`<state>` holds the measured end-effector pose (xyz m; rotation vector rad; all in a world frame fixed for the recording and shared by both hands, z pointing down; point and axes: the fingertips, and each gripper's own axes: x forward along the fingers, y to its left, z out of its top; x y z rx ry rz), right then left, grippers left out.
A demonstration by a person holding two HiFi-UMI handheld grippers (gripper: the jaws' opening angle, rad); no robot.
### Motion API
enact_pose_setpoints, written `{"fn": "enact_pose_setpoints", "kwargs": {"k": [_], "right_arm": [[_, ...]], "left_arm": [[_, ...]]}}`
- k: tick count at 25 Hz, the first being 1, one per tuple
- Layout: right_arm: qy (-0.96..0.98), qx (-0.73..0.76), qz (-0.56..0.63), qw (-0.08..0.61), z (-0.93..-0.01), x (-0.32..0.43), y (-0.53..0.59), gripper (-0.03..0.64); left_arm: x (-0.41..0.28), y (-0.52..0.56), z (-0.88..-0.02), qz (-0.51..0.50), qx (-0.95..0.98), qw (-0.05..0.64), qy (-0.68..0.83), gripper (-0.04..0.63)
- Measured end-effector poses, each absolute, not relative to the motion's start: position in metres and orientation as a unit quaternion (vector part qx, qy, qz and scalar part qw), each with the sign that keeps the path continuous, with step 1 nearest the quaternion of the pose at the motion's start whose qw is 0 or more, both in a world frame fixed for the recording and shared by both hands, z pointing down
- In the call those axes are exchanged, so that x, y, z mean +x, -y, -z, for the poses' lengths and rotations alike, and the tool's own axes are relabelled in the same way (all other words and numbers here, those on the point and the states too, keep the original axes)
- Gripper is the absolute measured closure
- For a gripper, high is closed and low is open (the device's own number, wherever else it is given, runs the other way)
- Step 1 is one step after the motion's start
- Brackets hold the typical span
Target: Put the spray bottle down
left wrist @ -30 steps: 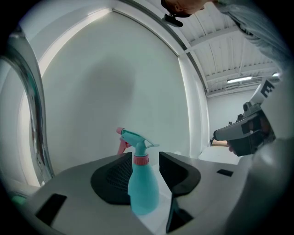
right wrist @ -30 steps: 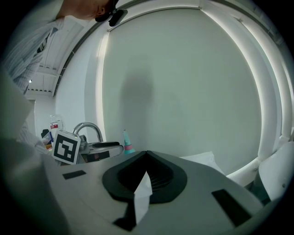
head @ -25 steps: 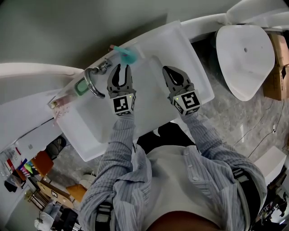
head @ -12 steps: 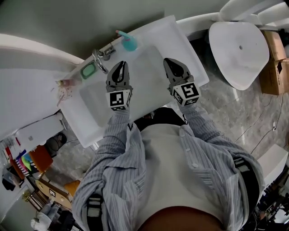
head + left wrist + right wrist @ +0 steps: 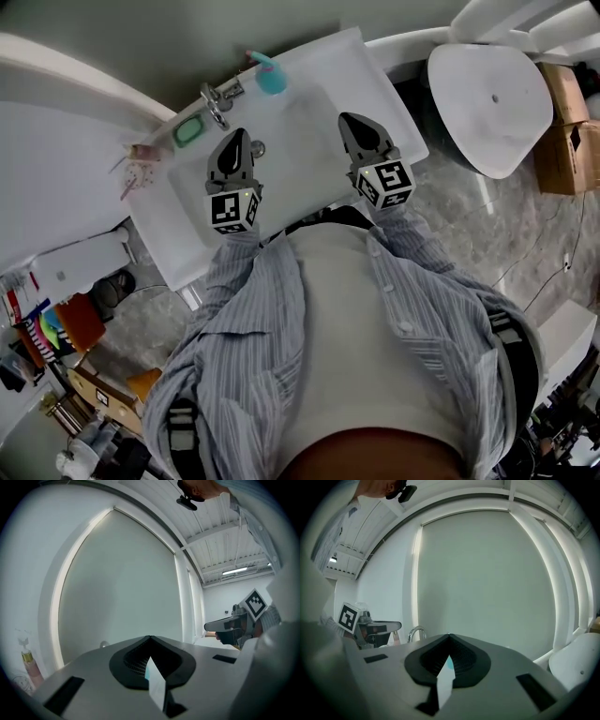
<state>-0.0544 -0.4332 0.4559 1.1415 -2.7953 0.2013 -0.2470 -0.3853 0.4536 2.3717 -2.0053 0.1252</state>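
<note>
Head view: bottle (image 5: 271,77) sits on the back rim of the sink (image 5: 309,141), just beside the tap (image 5: 217,101), on the tap's right in this view. Nothing touches it. It is well apart from both tongs.

Left tongs (image 5: 236,135): closed tip to tip, nothing between them. The left gripper view confirms it: the two pads meet at a point, with only bare wall beyond.

Right tongs (image 5: 350,119): likewise closed and empty. The right gripper view shows the pads meeting, with the tap's arc off to the left of them.

Step in hand, as I judge it: the put-down itself looks complete. The bottle rests on the rim, free of my grip, so what remains is the retreat. The next move calls for little: keep both tongs off the bottle and tap, and avoid sweeping toward the back rim, where a knock could tip the bottle into the basin.

Pose: both tongs are over the basin, side by side and well apart, and point away from me toward the wall. They are roughly level, the right perhaps dipped slightly. Marker cubes face up toward my head. My forearms, in striped sleeves (image 5: 246,272), run straight out from a torso close against the front of the sink, elbows tucked in.
</note>
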Motion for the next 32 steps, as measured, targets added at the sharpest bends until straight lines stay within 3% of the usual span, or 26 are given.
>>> {"fn": "enact_pose_setpoints", "kwargs": {"k": [32], "right_arm": [[0.911,0.406,-0.056,0.043,-0.434,-0.048,0.430,0.601]], "left_arm": [[-0.255,0.380,-0.430,-0.016,0.776,0.008,0.631,0.594]]}}
